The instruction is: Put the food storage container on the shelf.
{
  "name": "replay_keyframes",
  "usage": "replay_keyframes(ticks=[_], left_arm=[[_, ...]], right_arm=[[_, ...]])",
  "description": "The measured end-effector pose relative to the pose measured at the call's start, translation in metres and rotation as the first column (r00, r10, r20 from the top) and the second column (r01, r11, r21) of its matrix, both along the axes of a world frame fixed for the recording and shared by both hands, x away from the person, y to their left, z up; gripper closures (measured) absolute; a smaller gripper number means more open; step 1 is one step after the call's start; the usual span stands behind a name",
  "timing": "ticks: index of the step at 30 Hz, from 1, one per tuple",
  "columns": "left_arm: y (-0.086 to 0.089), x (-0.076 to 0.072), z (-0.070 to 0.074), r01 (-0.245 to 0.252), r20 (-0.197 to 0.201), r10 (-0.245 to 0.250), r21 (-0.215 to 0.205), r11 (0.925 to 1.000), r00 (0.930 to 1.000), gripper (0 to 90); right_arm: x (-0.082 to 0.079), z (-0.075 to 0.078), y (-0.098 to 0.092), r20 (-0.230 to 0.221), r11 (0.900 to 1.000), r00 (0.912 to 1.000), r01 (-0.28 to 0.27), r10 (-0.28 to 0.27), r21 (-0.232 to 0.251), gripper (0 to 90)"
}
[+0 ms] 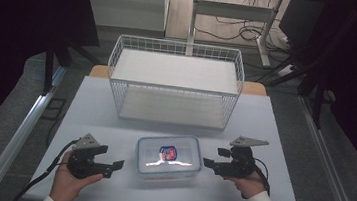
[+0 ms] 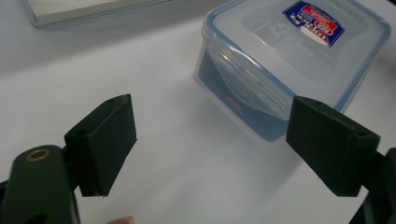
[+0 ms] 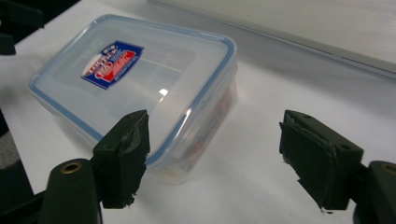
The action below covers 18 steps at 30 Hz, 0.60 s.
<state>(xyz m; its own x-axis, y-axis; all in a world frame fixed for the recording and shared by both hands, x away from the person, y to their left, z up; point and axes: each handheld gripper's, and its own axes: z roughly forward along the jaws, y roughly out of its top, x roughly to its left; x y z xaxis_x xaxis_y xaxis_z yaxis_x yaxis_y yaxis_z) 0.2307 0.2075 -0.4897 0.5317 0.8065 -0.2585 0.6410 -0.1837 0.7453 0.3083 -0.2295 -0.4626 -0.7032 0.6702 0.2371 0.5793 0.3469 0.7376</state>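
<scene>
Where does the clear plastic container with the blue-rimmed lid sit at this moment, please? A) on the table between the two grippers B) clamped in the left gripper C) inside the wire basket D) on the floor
A: the container rests on the table, between the open left gripper and right gripper, in front of the wire basket.

Both hands are down near the bottom edge, each holding a gripper. Left gripper (image 1: 115, 168) points right with jaws spread wide, nothing between them. Right gripper (image 1: 209, 164) points left, jaws wide apart too, also empty.
</scene>
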Motion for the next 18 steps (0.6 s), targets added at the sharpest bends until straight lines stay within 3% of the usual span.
replay_keyframes(ticks=[5,10,14,16,17,18], left_arm=[[-0.003,0.006,-0.003,-0.007,-0.032,0.006,-0.017,0.9998,0.9995,12.7],[-0.005,0.012,-0.004,-0.031,-0.069,0.025,-0.096,0.9949,0.9973,10.3],[-0.009,0.019,-0.008,-0.044,-0.117,0.026,-0.152,0.9874,0.9928,9.1],[-0.011,0.024,-0.012,-0.047,-0.144,0.021,-0.184,0.9818,0.9893,9.2],[-0.014,0.031,-0.016,-0.048,-0.182,0.007,-0.222,0.9738,0.9832,9.2],[-0.014,0.031,-0.016,-0.048,-0.182,0.007,-0.222,0.9738,0.9832,9.2]], right_arm=[[0.0,0.002,0.0,0.011,0.999,0.9999,0.004,-0.005,0.033,23.7],[-0.001,0.003,0.005,0.019,0.999,0.9998,-0.006,0.006,0.041,23.6],[0.001,0.001,0.007,0.012,0.999,0.9998,-0.015,0.014,0.041,23.6],[0.001,0.001,0.008,0.012,0.999,0.9997,-0.024,0.023,0.033,23.5],[0.001,0.0,0.009,0.01,0.999,0.9996,-0.027,0.027,0.023,23.1],[0.001,0.0,0.009,0.01,0.999,0.9996,-0.027,0.027,0.023,23.1]])
